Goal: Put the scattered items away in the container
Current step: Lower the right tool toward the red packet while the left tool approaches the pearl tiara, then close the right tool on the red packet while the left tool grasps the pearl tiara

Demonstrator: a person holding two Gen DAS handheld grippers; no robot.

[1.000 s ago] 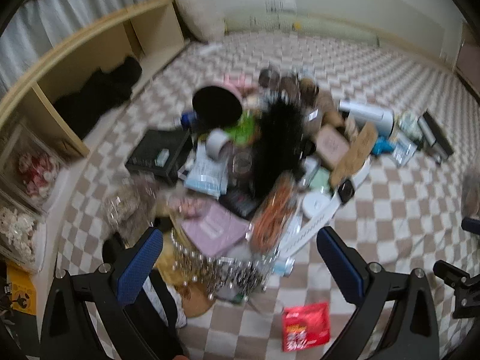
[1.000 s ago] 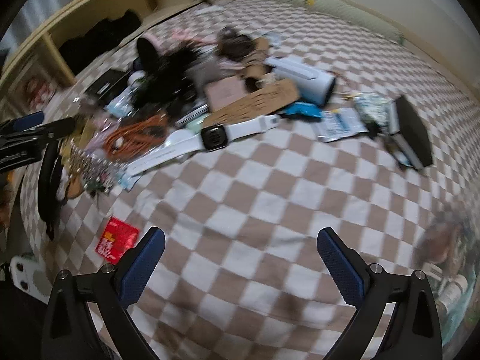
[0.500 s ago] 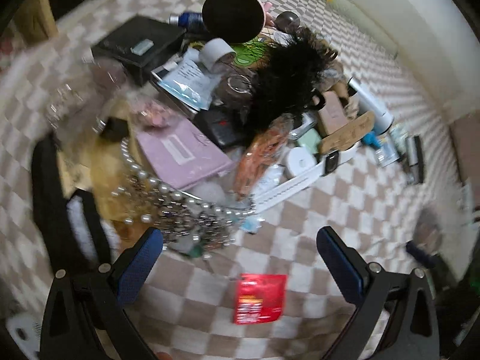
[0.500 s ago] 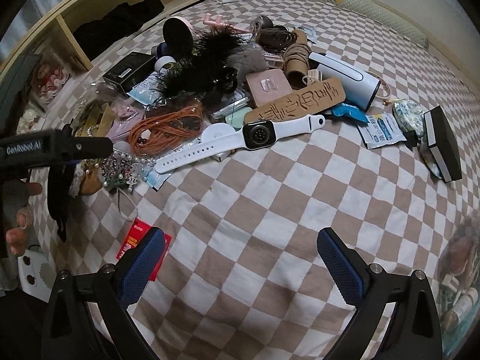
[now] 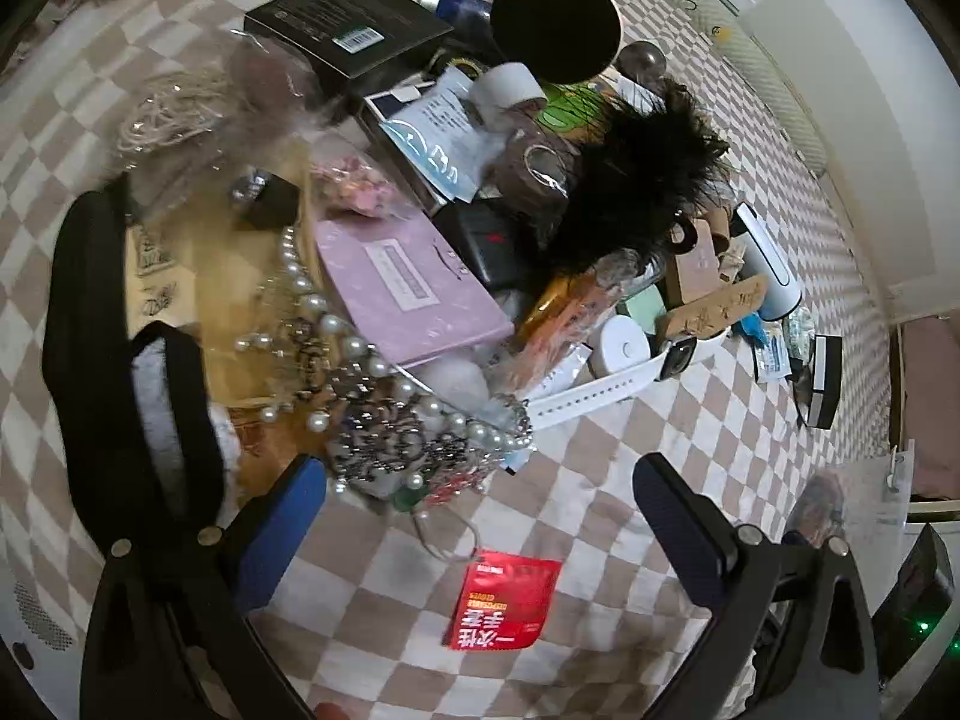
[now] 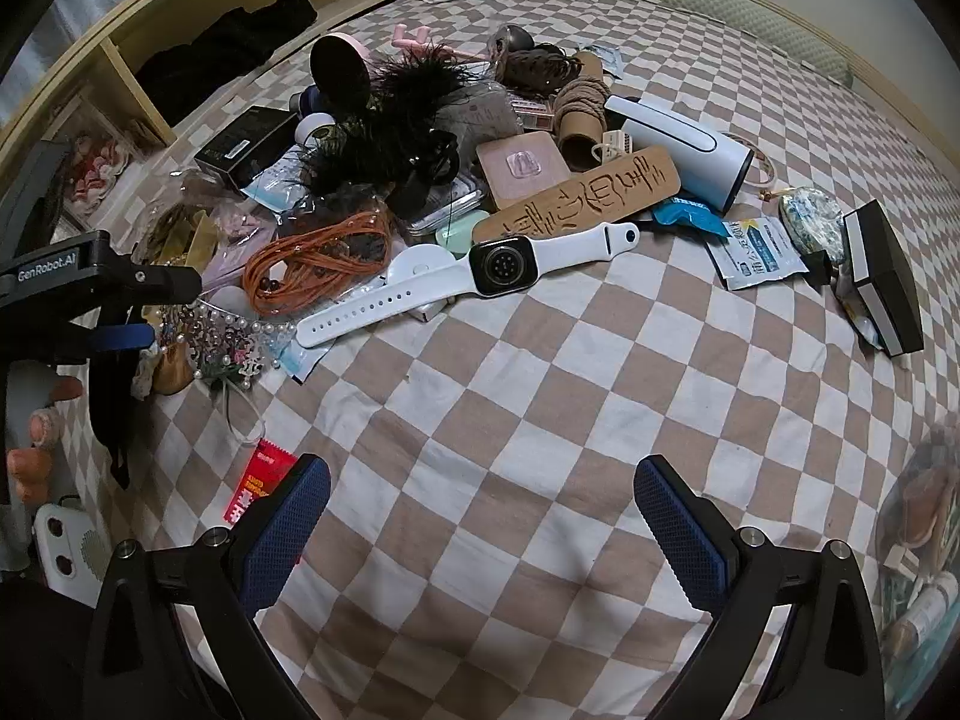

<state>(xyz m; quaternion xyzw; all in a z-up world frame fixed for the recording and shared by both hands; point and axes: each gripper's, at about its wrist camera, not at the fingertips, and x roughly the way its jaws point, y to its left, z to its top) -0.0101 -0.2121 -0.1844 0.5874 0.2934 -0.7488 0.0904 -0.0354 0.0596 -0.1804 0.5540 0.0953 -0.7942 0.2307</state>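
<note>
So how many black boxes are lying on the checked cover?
2 visible: one black box at the pile's far left edge, another black box alone at far right. More may hide under the pile.

Left gripper (image 5: pixel 480 516) has swung from a far, level look at the pile to hanging close over it, w/ red packet (image 5: pixel 504 606) now between its open fingers. Right gripper (image 6: pixel 480 516) has edged nearer the white watch (image 6: pixel 480 276).
</note>
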